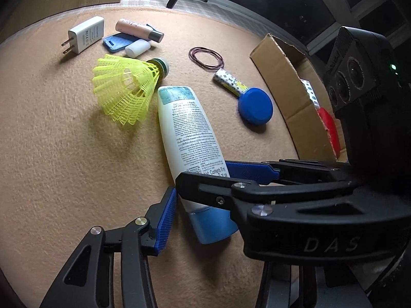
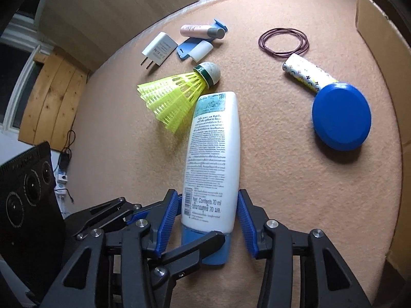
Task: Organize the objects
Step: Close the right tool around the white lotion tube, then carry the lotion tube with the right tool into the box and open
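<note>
The step in hand looks like the pickup of the white lotion tube (image 2: 213, 148), the first of the loose things to go into the cardboard box (image 1: 280, 69). The tube lies flat on the table (image 2: 282, 192), its blue cap (image 2: 218, 255) towards the wrists and its crimped end pointing away past the fingertips.

The right gripper (image 2: 208, 200) has its fingers spread and set either side of the tube's lower body. The right-hand pad appears to be at the tube's edge, while a sliver of table shows beside the left-hand pad. It has no firm grip yet, as far as I can judge.

The left gripper (image 1: 209, 197) is also spread wide. One blue pad sits just left of the tube, and its other finger is hidden under the right gripper in the left wrist view. In the right wrist view one of its black fingers crosses in front of the cap, between the right fingers.

Beyond the fingertips, the yellow shuttlecock (image 2: 177, 95) lies just beside the tube's far end; I cannot tell whether they touch. Farther off to the right of the fingers are a blue disc (image 2: 341, 115) and a patterned stick (image 2: 305, 73), with the box wall beyond them.

The next move probably calls for the right fingers to close squarely on the tube. The left finger should draw clear of the cap so the two grippers do not foul each other. Then comes a straight lift, so the far end does not drag the shuttlecock, and a carry rightwards over the disc to the box.
</note>
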A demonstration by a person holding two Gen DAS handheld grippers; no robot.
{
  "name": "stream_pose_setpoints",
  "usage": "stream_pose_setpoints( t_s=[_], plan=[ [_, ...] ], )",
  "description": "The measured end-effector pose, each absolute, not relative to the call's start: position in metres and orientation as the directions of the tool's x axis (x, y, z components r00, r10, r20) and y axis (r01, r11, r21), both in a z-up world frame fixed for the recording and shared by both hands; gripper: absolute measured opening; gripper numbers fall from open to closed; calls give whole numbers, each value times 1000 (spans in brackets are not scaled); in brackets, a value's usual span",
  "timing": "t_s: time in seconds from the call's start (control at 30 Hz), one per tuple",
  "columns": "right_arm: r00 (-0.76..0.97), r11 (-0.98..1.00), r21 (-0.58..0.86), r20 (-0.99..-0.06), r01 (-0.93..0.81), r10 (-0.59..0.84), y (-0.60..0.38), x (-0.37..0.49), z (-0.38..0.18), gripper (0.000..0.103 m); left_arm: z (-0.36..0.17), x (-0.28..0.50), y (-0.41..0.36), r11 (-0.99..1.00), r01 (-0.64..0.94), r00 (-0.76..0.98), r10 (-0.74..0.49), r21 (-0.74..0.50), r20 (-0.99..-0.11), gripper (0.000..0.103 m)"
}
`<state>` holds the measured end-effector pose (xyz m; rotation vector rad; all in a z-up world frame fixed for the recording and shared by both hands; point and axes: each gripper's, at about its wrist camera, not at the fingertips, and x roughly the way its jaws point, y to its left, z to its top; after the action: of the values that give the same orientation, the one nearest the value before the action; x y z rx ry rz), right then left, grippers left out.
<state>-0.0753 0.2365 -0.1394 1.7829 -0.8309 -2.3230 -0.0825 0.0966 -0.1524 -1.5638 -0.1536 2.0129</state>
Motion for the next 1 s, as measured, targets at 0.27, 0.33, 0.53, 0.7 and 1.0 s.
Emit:
stream_pose_setpoints(
  t_s=[0.27, 0.33, 0.53, 0.7, 1.0],
  plan=[
    [-355, -852, 465, -859, -241, -369, 253, -66, -127, 41, -134, -79, 111, -820, -396, -174, 509, -413, -843, 48],
    [-372, -849, 468, -854, -246, -363, 260, -64, -119, 41, -126, -79, 119, -813, -411, -184, 517, -412, -836, 48],
    [-435, -846, 462, -840, -264, -323, 295, -50, -90, 41, -100, -79, 155, -785, -467, -204, 545, -408, -813, 47],
    [-475, -853, 441, -835, -279, -276, 329, -38, -71, 41, -81, -85, 193, -756, -512, -213, 572, -408, -792, 47],
    [-504, -847, 408, -840, -339, -203, 399, -20, -54, 41, -68, -93, 278, -703, -575, -189, 612, -418, -768, 47]
  ],
)
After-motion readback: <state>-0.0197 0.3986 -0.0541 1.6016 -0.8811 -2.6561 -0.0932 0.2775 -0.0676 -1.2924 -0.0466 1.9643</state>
